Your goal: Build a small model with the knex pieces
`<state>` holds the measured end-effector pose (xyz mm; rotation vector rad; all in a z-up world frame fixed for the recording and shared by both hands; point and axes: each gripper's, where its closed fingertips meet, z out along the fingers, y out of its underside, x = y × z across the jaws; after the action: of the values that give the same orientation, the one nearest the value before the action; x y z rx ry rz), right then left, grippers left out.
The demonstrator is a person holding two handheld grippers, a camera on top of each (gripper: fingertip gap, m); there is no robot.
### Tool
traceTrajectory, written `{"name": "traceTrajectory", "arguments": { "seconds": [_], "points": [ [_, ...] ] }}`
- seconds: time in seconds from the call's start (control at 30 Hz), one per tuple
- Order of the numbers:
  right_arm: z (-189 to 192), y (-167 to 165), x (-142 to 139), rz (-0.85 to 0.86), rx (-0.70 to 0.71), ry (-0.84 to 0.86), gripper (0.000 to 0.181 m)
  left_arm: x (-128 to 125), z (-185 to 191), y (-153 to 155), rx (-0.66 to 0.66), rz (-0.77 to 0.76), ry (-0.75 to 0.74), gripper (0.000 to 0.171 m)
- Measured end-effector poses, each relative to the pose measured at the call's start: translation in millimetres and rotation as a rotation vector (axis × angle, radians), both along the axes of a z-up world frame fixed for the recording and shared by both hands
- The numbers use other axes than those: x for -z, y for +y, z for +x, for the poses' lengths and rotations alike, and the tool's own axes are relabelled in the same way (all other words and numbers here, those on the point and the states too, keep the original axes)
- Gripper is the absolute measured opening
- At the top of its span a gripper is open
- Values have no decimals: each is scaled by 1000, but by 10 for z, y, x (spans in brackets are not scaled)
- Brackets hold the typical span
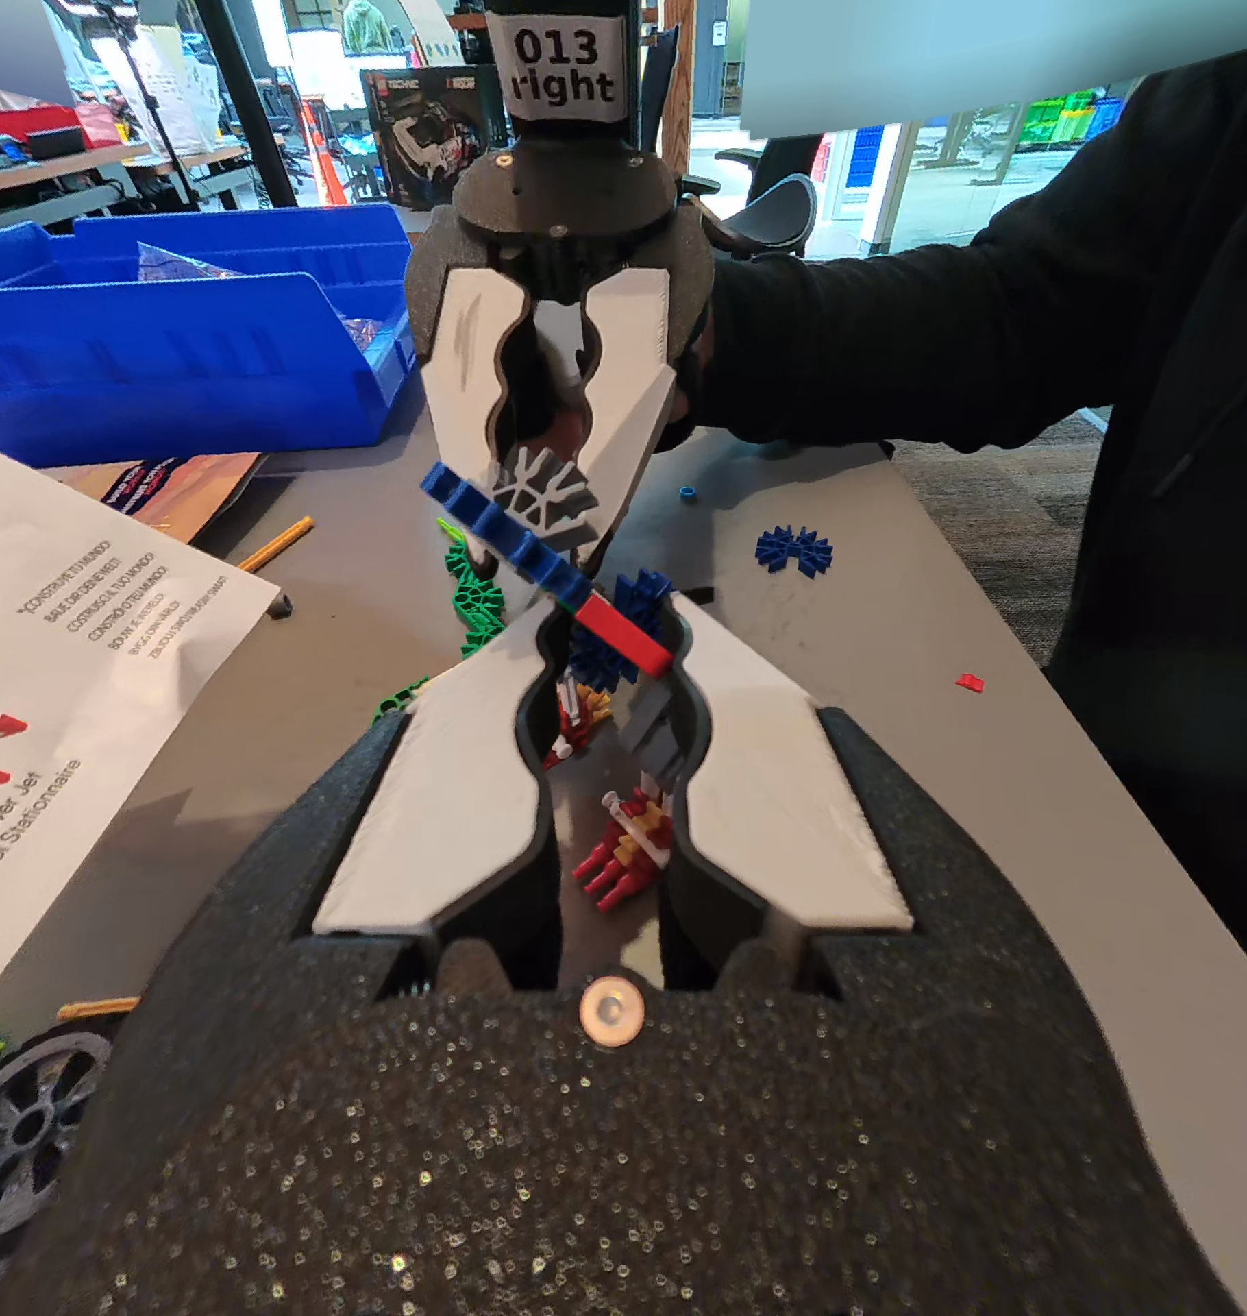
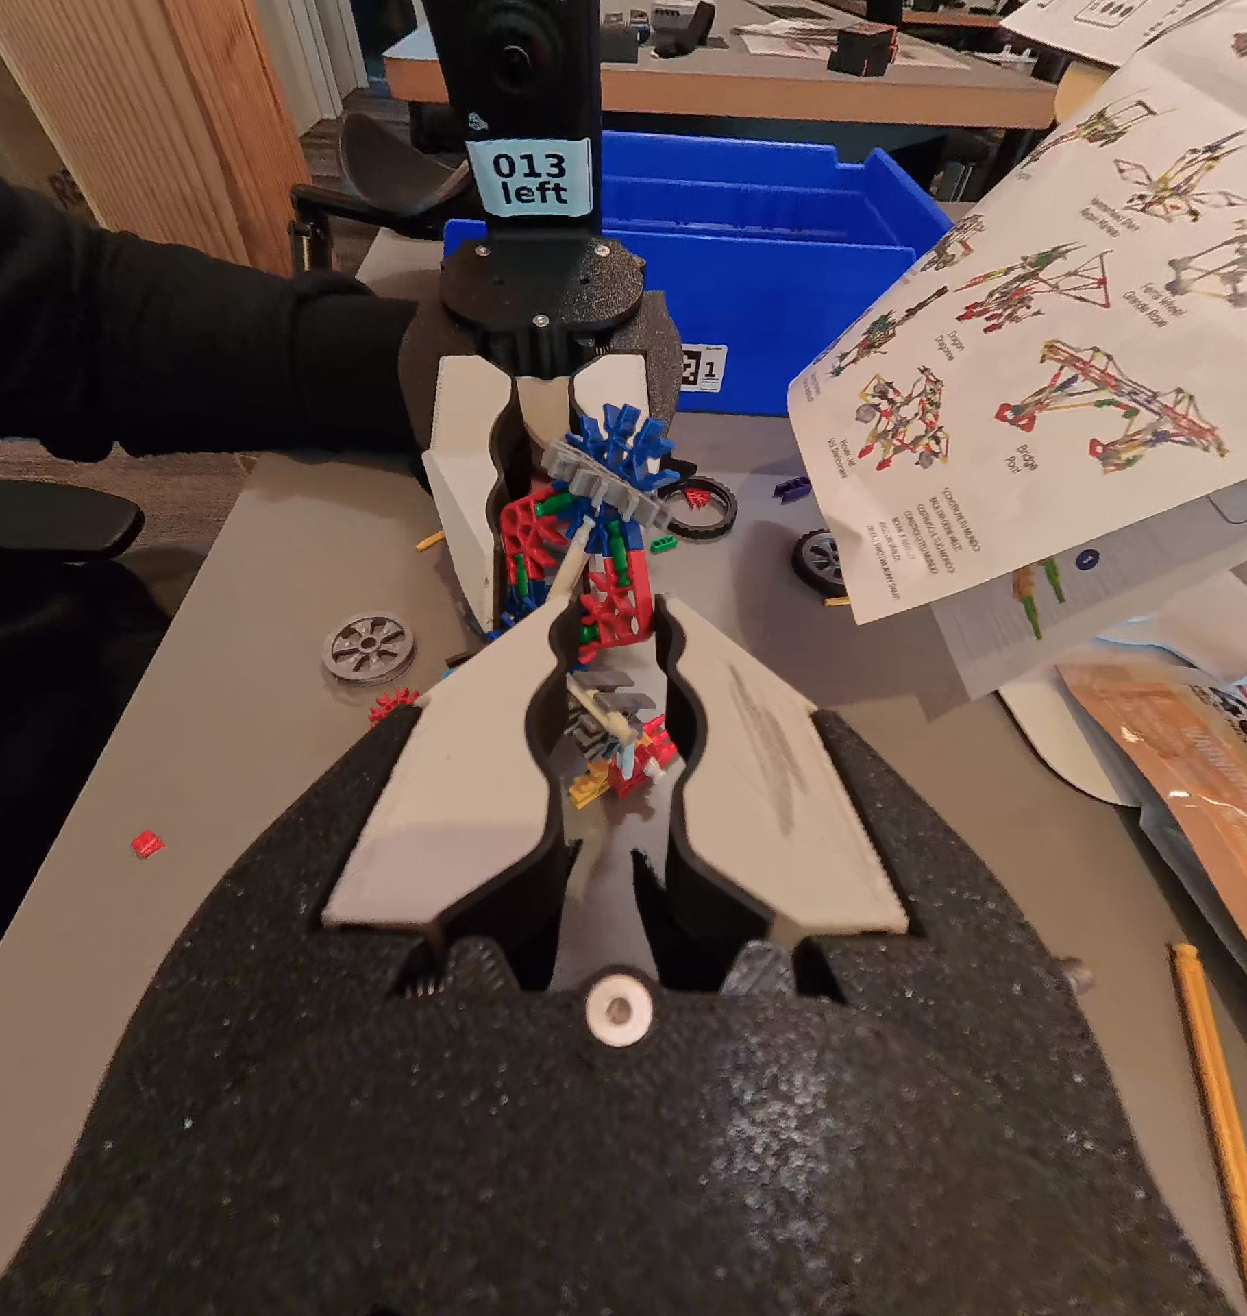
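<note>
Left wrist view is showing the left tool (image 1: 610,619) clamping the red end of a red-and-blue rod (image 1: 546,566), while the right tool (image 1: 556,498) is pinching the grey connector (image 1: 546,491) on that rod's blue end. Both tools are meeting above the grey desk (image 1: 855,712) (its right edge is lying close by). One blue connector (image 1: 793,550), one small red piece (image 1: 969,682) and two blue bins (image 1: 179,356) are sitting around; the instruction sheet (image 2: 1033,370) is crowding one side.
</note>
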<state>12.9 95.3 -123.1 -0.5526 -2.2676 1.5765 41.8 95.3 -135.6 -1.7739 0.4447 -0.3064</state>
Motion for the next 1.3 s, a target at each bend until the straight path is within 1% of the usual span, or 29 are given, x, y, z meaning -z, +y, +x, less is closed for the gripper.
{"name": "traceTrajectory", "arguments": {
  "seconds": [0.1, 0.17, 0.27, 0.33, 0.5, 0.53, 0.57, 0.67, 0.77, 0.83, 0.93, 1.0, 1.07, 1.1, 1.2, 1.3],
  "points": [
    [-12, 9, -16, 9, 8, 28, 19, -1, -22, 14, -13, -6, -12, 23],
    [-18, 22, -42, -2, 10, 35, 18, -7, -65, 31, -34, -12, -33, 29],
    [-42, 63, -119, -34, 25, 57, 14, -18, -123, 41, -58, -17, -58, 29],
    [-65, 104, -146, -52, 36, 58, 11, -15, -188, 54, -90, -22, -66, 24],
    [-82, 161, -157, -85, 43, 18, 8, -21, -271, 53, -121, -19, -72, 20],
    [-84, 172, -162, -88, 45, 12, 8, -24, -267, 45, -118, -16, -69, 9],
    [-88, 196, -185, -91, 50, 19, 9, -26, -264, 35, -115, -14, -59, 5],
    [-149, 365, -377, -162, 104, 47, 15, -33, -284, -9, -118, -18, -22, 4],
    [-247, 663, -556, -227, 199, 71, 15, -99, -279, -60, -105, -4, -29, 4],
    [-328, 879, -602, -249, 275, 67, 15, -118, -265, -107, -86, -13, -38, 4],
    [-393, 1092, -629, -265, 341, 70, 15, -102, -268, -142, -82, -38, -34, 4],
    [-406, 1140, -605, -253, 351, 62, 16, -62, -298, -136, -97, -65, -46, 4],
    [-387, 1107, -519, -219, 327, 23, 19, 11, -323, -133, -107, -105, -55, 5],
    [-378, 1082, -442, -182, 314, -1, 21, 4, -324, -133, -106, -107, -74, 4],
    [-371, 1050, -179, -20, 306, -27, 22, 4, -355, -143, -120, -124, -95, 4],
    [-254, 1001, 165, 126, 236, -136, 26, -7, -385, -153, -133, -128, -115, 5]
  ]
}}
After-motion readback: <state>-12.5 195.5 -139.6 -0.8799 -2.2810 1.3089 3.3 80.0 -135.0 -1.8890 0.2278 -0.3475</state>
